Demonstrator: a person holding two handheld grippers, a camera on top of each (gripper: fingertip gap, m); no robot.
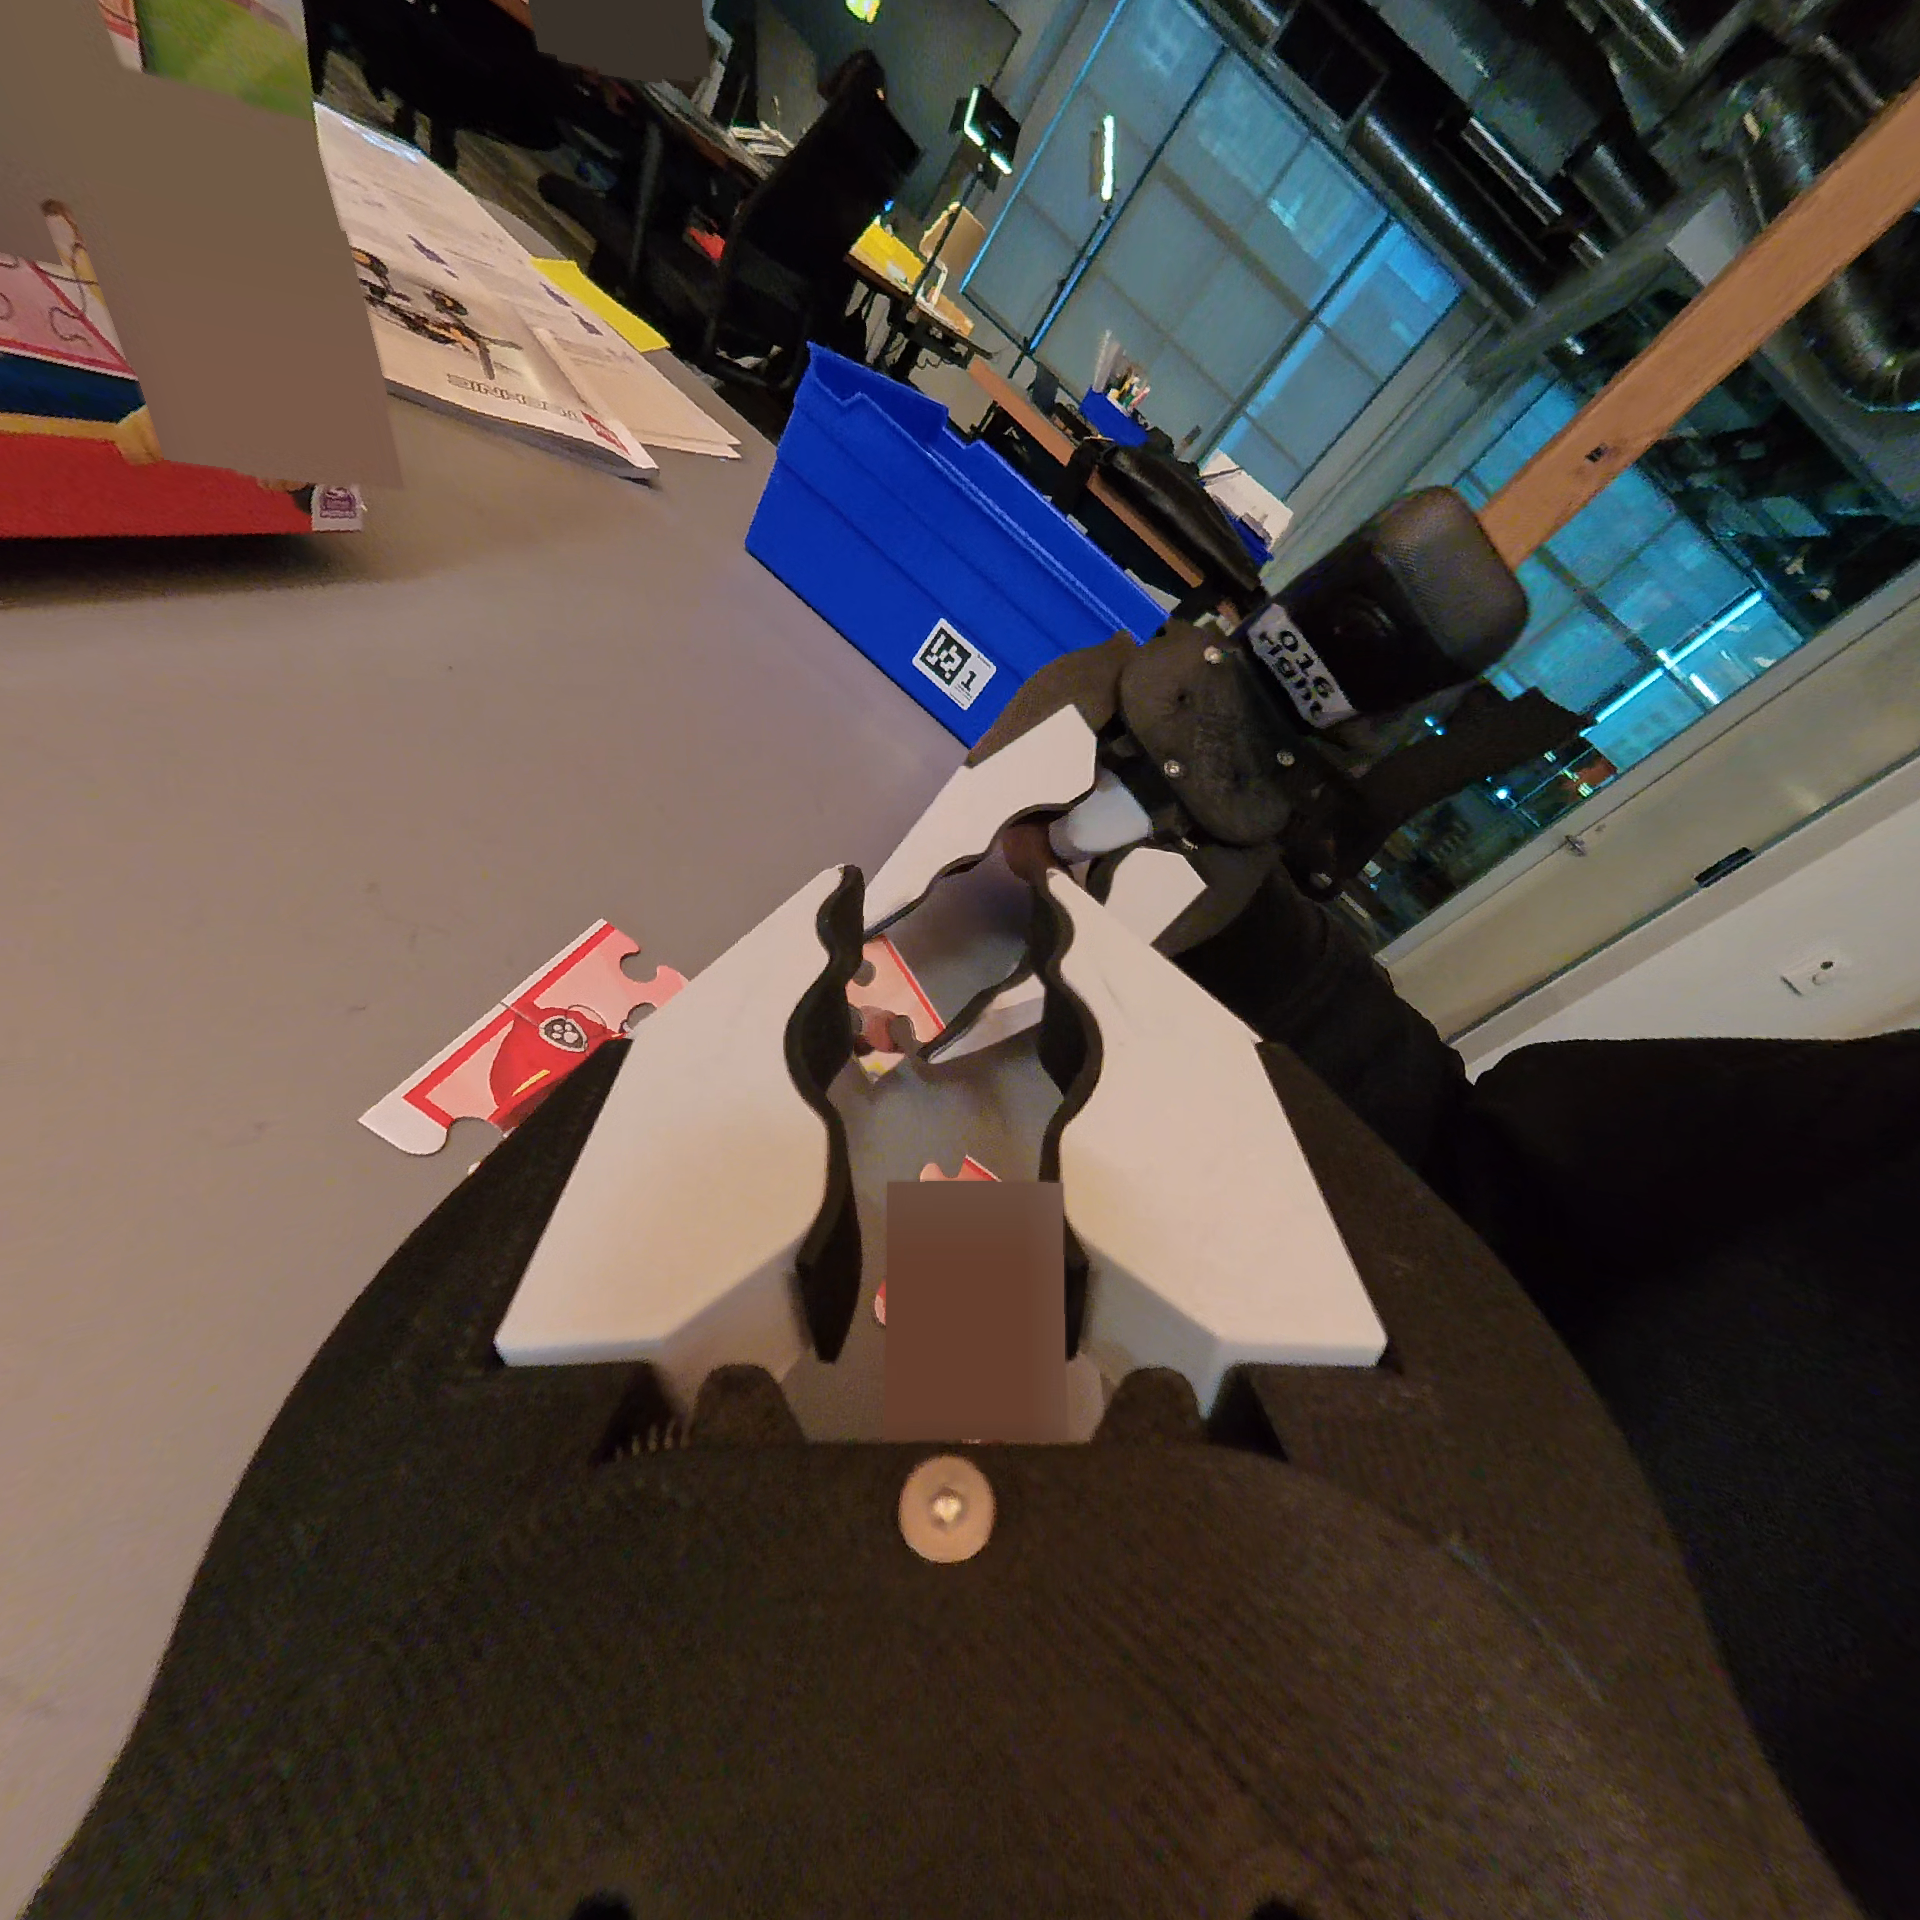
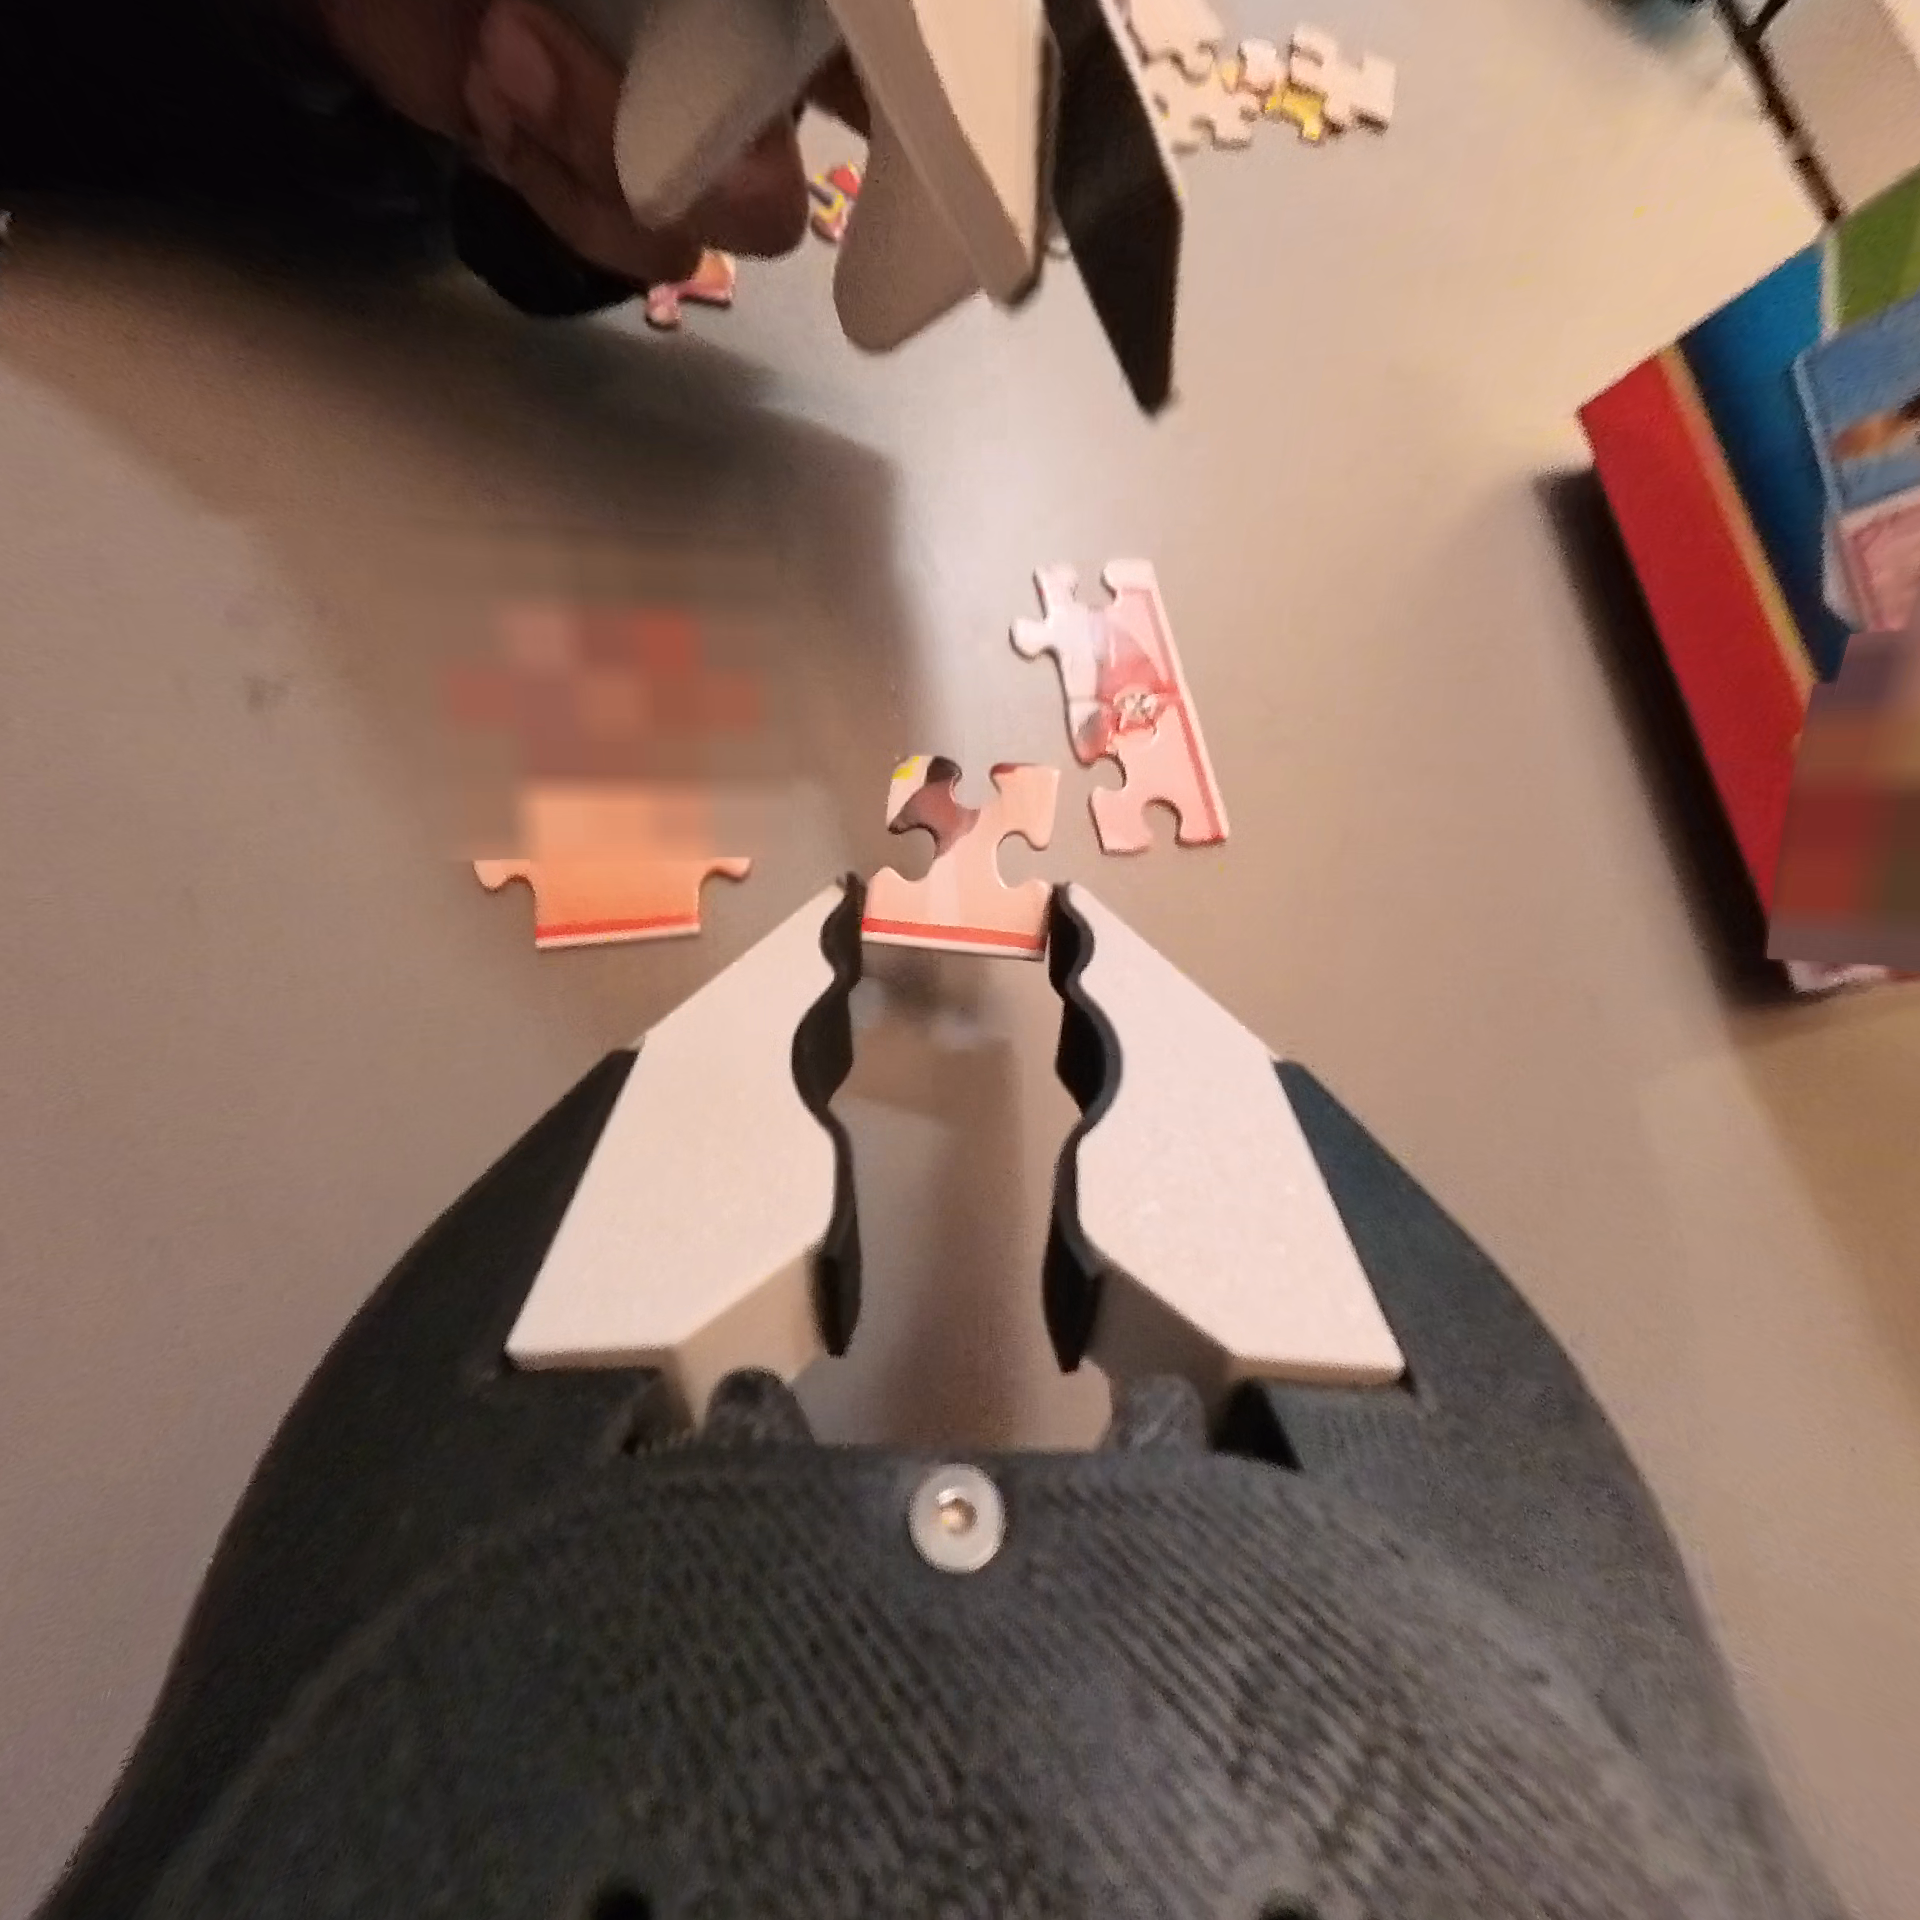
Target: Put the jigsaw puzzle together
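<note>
Standing toward the far edge of the grey tabletop (image 1: 312,779): a blue plastic bin (image 1: 935,540). Lying further along that side: a red cardboard puzzle box (image 2: 1704,675) and white printed booklets (image 1: 499,343), all well apart from the working patch, apparently to be keeping it free.

Hovering low over the surface's middle with the left gripper (image 1: 951,894), jaws parted and clasping nothing, only table and puzzle card showing between the pads.

Pinching a pink, red-bordered cardboard jigsaw piece (image 2: 966,862) in the right gripper (image 2: 954,914), black pads pressing on its two side edges. Keeping the straight red border toward the camera and the knobs pointing away, probably so the interlocking side is staying free. Carrying it just clear of the tabletop, judging by the shadow beneath.

Lying flat just beyond and beside it: a joined pair of pink-and-red pieces (image 2: 1132,707), near but apart. Resting on the other side: another straight-edged pink piece (image 2: 613,904), partly masked.

Leaving bare surface between those two, and wider open room near the table's front edge.
</note>
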